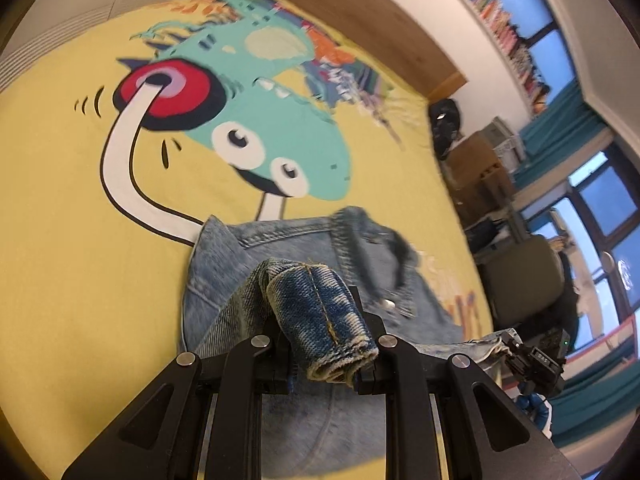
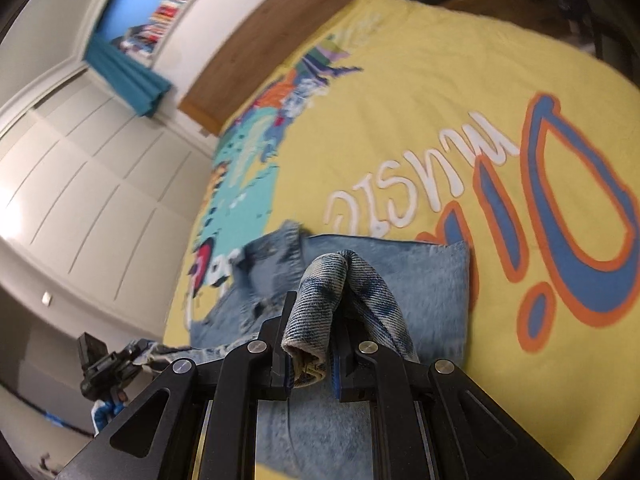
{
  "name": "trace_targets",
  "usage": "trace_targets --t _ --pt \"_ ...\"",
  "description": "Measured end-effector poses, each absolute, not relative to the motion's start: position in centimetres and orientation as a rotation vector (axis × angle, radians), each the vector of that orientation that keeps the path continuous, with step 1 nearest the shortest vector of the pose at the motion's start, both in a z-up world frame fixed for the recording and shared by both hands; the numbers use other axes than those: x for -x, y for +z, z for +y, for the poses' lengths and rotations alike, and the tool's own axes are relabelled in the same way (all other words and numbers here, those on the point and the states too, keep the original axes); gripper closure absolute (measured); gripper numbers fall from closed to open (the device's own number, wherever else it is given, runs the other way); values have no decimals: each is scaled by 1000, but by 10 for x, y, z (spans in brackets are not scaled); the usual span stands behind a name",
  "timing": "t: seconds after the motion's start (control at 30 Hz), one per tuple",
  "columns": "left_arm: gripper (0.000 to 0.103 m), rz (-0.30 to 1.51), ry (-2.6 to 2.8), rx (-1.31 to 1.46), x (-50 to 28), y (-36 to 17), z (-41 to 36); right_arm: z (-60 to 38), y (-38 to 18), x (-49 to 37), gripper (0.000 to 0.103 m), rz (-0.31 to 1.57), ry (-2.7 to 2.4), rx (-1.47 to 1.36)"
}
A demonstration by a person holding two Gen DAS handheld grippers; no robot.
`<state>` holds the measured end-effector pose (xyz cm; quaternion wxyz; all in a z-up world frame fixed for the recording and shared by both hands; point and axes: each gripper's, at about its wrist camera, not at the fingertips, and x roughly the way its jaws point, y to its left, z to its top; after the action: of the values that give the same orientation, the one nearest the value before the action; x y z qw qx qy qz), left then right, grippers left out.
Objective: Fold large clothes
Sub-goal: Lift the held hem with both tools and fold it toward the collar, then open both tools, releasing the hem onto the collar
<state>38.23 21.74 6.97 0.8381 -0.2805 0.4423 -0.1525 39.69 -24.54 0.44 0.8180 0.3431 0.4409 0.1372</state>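
A light blue denim jacket (image 1: 304,240) lies on a yellow bedspread (image 1: 60,260) printed with a teal cartoon creature. Its collar and snap buttons face up. My left gripper (image 1: 320,320) is shut on a bunched, rolled fold of the jacket's edge, lifted off the bed. My right gripper (image 2: 314,320) is shut on another rolled fold of the same jacket (image 2: 420,280). Each gripper shows at the side of the other's view, with the denim edge stretched between them: the right gripper (image 1: 516,350), the left gripper (image 2: 128,354). The views are blurred by motion.
A wooden headboard (image 1: 360,12) runs along the bed's far side, with a black bag (image 1: 444,128) at its end. Cardboard boxes (image 1: 476,160), a chair (image 1: 520,276) and windows stand beyond the bed's edge. White wardrobe doors (image 2: 80,200) line the other side.
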Motion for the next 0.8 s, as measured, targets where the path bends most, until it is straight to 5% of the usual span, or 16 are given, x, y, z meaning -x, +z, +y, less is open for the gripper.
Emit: trace_targets --t 0.3,0.4,0.57,0.63,0.8 --pt "82 1056 -229 650 -425 3 224 -246 -59 -436 83 1057 197 -795" --pt "73 1063 -226 678 -429 -1 226 -247 -66 -438 73 1065 193 -829" --pt "58 1010 -234 757 -427 14 238 -253 -52 -438 32 1012 178 -852" --pt "47 966 -201 750 -423 28 247 -259 -42 -437 29 992 163 -857" --pt "47 906 -157 699 -415 61 260 -246 -12 -430 27 989 160 -702"
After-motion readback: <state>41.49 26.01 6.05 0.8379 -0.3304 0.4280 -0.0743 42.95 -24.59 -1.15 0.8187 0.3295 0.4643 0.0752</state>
